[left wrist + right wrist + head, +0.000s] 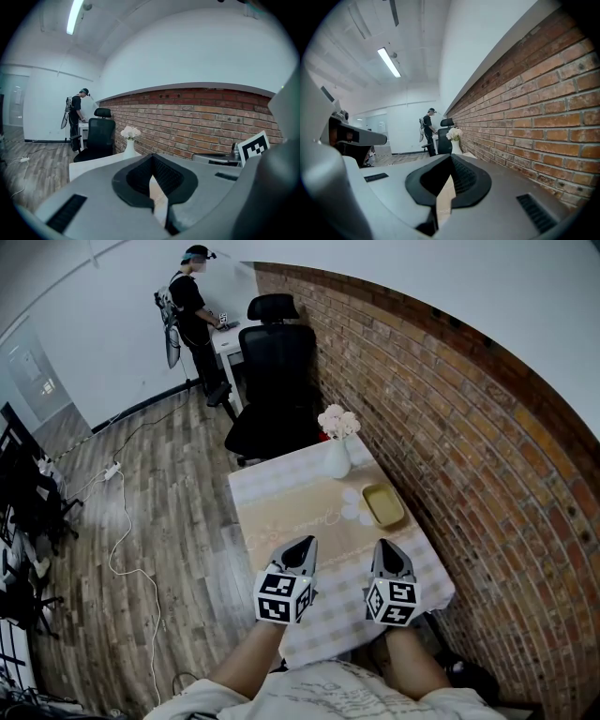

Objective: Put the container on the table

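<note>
An olive-yellow shallow container (383, 505) lies on the cloth-covered table (281, 486), on its right side near the brick wall. My left gripper (302, 546) hovers over the table's near part, left of the container and short of it. My right gripper (389, 547) hangs just short of the container's near end. Both sets of jaws stand together with nothing between them. In the left gripper view the left gripper (152, 160) shows only a thin slit with the tabletop behind it. The right gripper (451, 160) looks the same in its own view. Neither gripper view shows the container.
A white vase (337, 457) of pale flowers (338, 422) stands at the table's far end, with small white coasters (353, 504) left of the container. A black office chair (275, 381) is beyond the table. A person (194, 306) stands at a far desk. Brick wall (450, 427) bounds the right side; a cable (122, 521) lies on the floor.
</note>
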Demonstrator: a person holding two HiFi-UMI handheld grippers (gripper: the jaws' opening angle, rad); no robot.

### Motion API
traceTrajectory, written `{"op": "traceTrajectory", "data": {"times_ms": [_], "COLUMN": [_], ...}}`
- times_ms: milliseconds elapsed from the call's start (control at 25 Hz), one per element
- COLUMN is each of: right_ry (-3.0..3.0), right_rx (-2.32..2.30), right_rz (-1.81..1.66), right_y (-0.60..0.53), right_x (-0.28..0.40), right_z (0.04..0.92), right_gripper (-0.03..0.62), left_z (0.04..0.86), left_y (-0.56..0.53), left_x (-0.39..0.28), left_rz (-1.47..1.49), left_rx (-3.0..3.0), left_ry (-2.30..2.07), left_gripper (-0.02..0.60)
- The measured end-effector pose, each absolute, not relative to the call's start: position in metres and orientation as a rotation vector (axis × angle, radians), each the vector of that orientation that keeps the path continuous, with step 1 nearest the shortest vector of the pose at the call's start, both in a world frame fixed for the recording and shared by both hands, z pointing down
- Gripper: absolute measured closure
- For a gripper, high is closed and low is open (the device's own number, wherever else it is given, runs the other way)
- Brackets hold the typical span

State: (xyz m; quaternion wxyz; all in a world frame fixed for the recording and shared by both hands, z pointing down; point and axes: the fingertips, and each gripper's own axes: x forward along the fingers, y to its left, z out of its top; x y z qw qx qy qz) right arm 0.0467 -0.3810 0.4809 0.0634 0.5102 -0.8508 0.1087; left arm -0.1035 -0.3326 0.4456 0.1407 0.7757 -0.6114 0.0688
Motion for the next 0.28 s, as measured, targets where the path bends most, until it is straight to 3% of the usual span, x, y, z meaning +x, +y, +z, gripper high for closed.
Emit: {"op": "traceTrajectory", "data": {"times_ms": [280], "right_ry": [-2.572], "right_rx": [1.547], "right_rz": [0.317], "right_y": [-0.3776], "right_x": [0.0428], "right_z": [0.4751], "right_gripper": [0.592], "left_z": [0.451], "left_y": [-0.3306], "left_x": [-0.1113], "left_rz": [0.209], "left_rx": [2.215], "left_ry": [-1.776], "left_gripper": [0.578]}}
